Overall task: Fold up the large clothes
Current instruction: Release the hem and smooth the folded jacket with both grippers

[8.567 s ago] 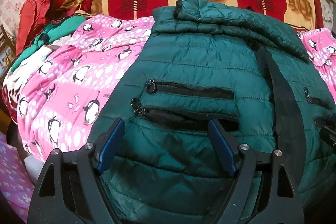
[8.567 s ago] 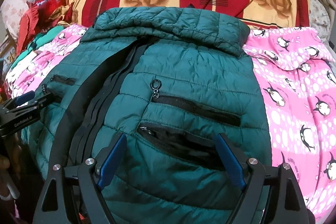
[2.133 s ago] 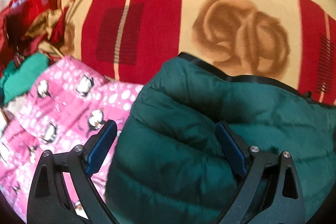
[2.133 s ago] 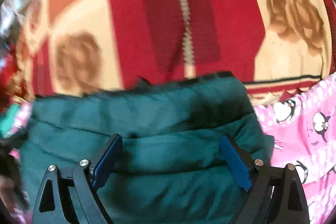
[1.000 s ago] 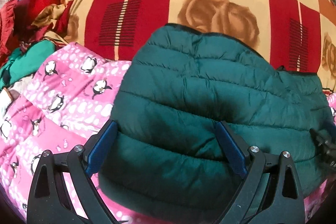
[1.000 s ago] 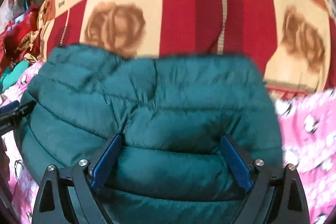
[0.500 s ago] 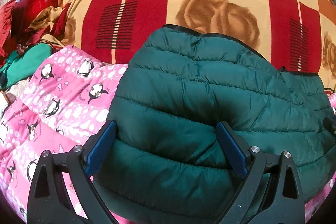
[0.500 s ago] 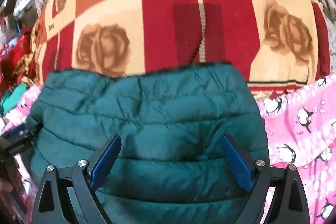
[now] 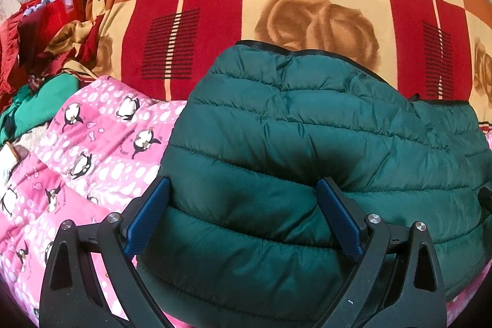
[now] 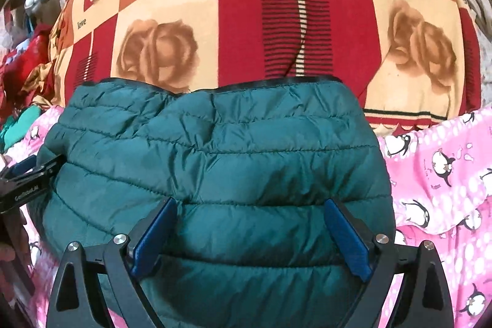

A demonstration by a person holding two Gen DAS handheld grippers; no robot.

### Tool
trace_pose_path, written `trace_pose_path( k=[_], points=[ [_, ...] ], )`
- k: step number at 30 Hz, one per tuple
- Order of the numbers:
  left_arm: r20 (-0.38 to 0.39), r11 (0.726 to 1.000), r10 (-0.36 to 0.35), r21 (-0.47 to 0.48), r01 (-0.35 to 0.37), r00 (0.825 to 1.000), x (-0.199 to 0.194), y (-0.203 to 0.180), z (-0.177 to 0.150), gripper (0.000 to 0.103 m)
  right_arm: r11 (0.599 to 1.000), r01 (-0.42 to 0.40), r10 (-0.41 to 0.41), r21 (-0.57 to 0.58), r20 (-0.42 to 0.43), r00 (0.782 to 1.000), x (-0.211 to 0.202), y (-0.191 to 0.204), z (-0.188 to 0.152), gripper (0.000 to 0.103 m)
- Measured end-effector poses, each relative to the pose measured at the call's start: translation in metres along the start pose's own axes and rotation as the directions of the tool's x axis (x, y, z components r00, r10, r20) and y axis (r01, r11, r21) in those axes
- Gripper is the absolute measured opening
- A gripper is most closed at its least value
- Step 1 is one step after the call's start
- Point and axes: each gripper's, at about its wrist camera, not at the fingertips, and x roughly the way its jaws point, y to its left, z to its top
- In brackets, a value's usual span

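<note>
With the fingers of the left gripper (image 9: 243, 217) and right gripper (image 10: 250, 237) spread wide and pinching nothing, the puffy green jacket (image 9: 307, 143), folded on the pink penguin blanket (image 9: 92, 149) of the bed just beneath and ahead of them, may spring open unpressed.
</note>
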Motion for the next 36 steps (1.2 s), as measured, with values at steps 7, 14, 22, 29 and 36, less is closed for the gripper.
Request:
trace_pose_path(
  k=[7,14,22,29,36],
  points=[
    [0.001,1.0,0.002,0.003,-0.002,1.0,0.0,0.0,0.0,0.096,0.999,0.038,-0.038,0.015,-0.004,0.999,0.006,-0.008,-0.005,0.095],
    [0.002,1.0,0.007,0.011,-0.007,1.0,-0.001,-0.001,0.0,0.096,0.999,0.04,-0.039,0.022,-0.03,0.999,0.01,-0.01,-0.007,0.096],
    [0.0,1.0,0.007,0.013,-0.007,1.0,-0.001,-0.001,0.0,0.096,0.999,0.034,-0.034,0.029,-0.011,0.999,-0.004,-0.008,-0.01,0.096],
    [-0.007,1.0,0.0,0.01,0.0,1.0,-0.001,-0.001,0.001,0.096,0.998,0.053,-0.052,0.015,-0.049,0.997,0.004,-0.006,-0.015,0.097],
    [0.001,0.997,-0.074,-0.003,0.074,0.997,-0.017,0.002,0.008,0.096,0.998,0.066,-0.065,0.015,-0.031,0.997,-0.006,-0.003,-0.013,0.097]
  ],
)
